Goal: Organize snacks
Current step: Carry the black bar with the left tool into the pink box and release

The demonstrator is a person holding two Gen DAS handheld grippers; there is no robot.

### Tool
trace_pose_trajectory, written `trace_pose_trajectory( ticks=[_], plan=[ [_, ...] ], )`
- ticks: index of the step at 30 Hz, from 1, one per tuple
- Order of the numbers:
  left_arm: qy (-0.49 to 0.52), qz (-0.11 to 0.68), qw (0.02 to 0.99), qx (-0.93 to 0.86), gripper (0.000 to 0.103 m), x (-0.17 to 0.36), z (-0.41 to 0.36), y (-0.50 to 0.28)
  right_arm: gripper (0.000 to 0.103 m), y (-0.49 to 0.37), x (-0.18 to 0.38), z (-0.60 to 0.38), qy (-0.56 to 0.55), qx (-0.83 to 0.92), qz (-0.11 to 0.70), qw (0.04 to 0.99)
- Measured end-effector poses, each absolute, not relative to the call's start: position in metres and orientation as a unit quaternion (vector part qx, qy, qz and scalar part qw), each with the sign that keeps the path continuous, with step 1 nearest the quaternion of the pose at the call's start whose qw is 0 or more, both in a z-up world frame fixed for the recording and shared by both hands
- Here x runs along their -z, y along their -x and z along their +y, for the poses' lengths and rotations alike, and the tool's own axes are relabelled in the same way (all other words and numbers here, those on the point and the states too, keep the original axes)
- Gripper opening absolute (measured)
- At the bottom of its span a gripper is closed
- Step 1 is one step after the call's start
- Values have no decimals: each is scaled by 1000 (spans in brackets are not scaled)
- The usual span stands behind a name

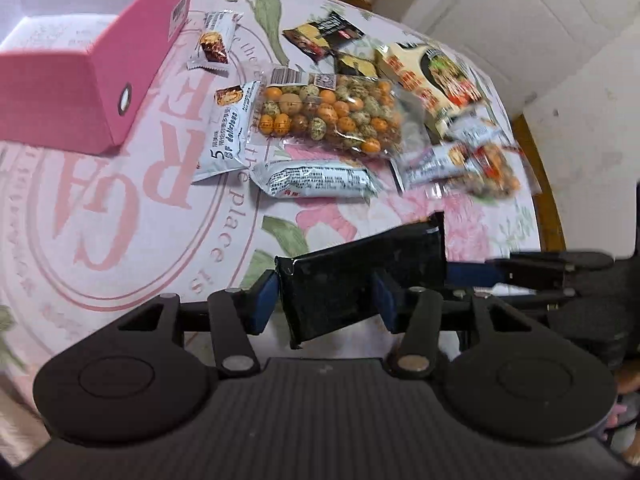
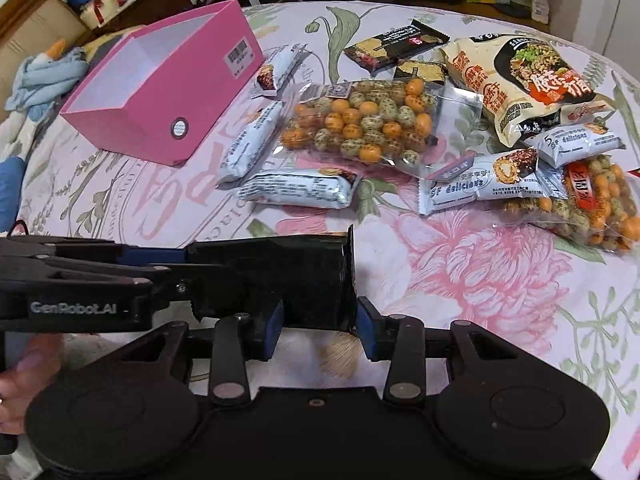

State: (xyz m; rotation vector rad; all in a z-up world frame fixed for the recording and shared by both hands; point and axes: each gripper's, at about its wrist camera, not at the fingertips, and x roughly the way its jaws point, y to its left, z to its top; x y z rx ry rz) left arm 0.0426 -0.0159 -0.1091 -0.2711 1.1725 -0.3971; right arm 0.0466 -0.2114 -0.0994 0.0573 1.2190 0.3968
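Observation:
Both grippers hold one black snack packet above the table. In the left wrist view my left gripper (image 1: 326, 300) is shut on the black packet (image 1: 360, 276); the right gripper's fingers (image 1: 540, 268) reach in from the right. In the right wrist view my right gripper (image 2: 320, 320) is shut on the packet's right end (image 2: 288, 276), and the left gripper (image 2: 100, 276) grips it from the left. An open, empty pink box (image 1: 80, 60) (image 2: 168, 76) stands at the far left.
Snacks lie spread beyond the packet: a clear bag of coated peanuts (image 2: 368, 124), several white bar packets (image 2: 300, 188), dark cracker packets (image 2: 392, 46), a large noodle bag (image 2: 524, 80) and a second peanut bag (image 2: 592, 208). The floral tablecloth (image 2: 480, 272) covers the round table.

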Motion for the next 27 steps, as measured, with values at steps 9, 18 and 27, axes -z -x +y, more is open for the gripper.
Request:
trace_pose_trajectory(
  ticks=[9,18,27],
  plan=[
    [110,511,833,184,51,55,36,-37,43,-35,48,-165,-3,-210,539,816],
    [107,478,857,159,51,15,90,-53,43,-55,12,-110,15,-246,505,827],
    [65,419,899,111,55,-8,137,-103,43,-102,-5,-53,-3,-276,460,844]
  ],
)
